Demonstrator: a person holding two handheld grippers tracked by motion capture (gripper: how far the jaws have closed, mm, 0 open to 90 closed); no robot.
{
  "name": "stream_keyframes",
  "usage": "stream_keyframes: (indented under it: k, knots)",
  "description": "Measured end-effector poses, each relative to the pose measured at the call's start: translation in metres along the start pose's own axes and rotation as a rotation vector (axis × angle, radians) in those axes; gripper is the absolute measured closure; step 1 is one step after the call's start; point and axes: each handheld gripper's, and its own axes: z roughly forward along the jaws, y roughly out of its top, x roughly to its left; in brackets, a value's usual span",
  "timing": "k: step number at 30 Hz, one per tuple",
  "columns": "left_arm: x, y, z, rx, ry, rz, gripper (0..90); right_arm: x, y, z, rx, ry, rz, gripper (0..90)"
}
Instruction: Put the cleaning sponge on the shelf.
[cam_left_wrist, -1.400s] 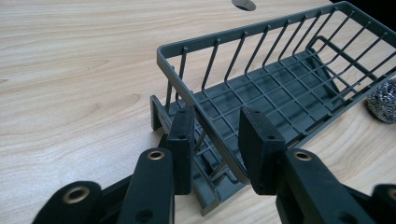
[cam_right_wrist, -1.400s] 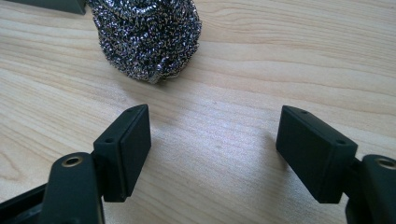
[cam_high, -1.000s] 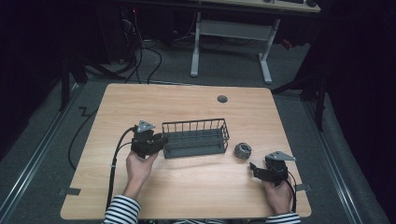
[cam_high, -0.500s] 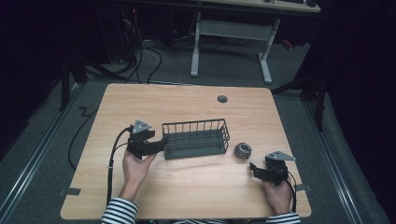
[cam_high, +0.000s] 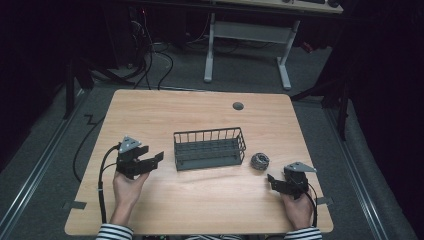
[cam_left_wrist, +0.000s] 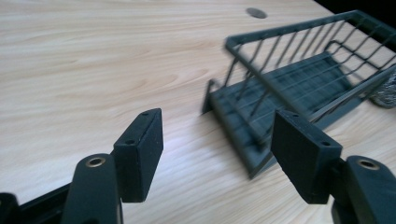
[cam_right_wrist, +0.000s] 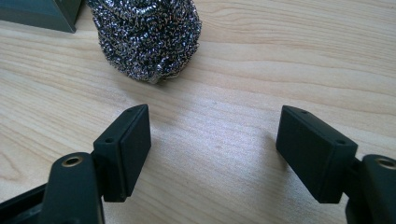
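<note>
Wire basket (cam_left_wrist: 299, 88) blurred, far end cut off — left hand-held gripper (cam_left_wrist: 219, 154) just spread, empty, right hand-held gripper (cam_right_wrist: 215, 154) spread.

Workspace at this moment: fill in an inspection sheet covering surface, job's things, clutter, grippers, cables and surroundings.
Surface: light wooden table, with a round dark grommet near its far edge.
Job's things: dark wire basket, upright at the table's middle, nothing seen inside; steel wool scourer on the table just to its right, apart from it.
Clutter: nothing seen.
Grippers: left gripper open, jaws just been opening, nothing between them, short of the basket's left end; right gripper open, nothing between its jaws, short of the scourer.
Cables: black cable trails from the left gripper; more cables on the floor behind the table.
Surroundings: dark room, grey floor, a white desk frame beyond.
</note>
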Motion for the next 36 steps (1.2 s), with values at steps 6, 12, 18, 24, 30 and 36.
stream_keyframes:
  k: [6, 12, 18, 24, 30, 36]
  knots:
    - [0.02, -0.028, -0.006, 0.013, 0.062, -0.036, 33.7, 0.0, 0.0, 0.0, -0.002, 0.001, 0.002, 27.2]
    - [0.035, -0.05, -0.004, 0.045, 0.106, -0.058, 33.0, 0.0, 0.0, 0.0, -0.002, 0.001, 0.003, 27.2]
    - [0.042, -0.061, 0.003, 0.074, 0.153, -0.055, 31.3, 0.0, 0.0, 0.0, -0.003, -0.002, 0.006, 28.3]
    - [0.045, -0.065, 0.012, 0.103, 0.201, -0.024, 30.4, 0.0, 0.0, 0.0, -0.003, -0.002, 0.006, 28.4]
    - [0.049, -0.069, 0.019, 0.125, 0.239, -0.013, 29.7, 0.0, 0.0, 0.0, -0.003, -0.002, 0.006, 28.4]
    - [0.049, -0.069, 0.019, 0.129, 0.244, -0.008, 29.5, -0.001, 0.0, 0.0, -0.003, -0.001, 0.006, 28.3]
